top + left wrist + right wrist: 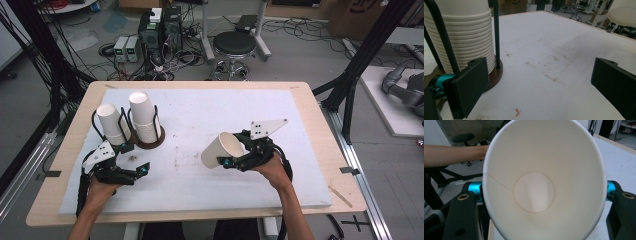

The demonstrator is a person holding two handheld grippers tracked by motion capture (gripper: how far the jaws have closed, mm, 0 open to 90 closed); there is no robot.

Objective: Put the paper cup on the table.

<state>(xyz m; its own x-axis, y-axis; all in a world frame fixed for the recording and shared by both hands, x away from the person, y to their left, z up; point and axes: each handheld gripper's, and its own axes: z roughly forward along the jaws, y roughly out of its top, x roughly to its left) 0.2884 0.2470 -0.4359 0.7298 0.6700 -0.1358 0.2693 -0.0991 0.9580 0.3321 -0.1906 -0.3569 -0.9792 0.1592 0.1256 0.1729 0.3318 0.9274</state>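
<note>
Paper cup (221,149) gripped in my right tongs (235,156), off stack (145,119); left tongs (131,159) gaping, empty; placing left.

White cup (221,148), black grippers, white table cover (210,115).

Both grippers, the left gripper (131,175) and the right gripper (235,161), are black with turquoise fittings beside the jaws, and each carries a grey three-cornered plate dotted with dark holes. Black cables trail along bare forearms.
</note>
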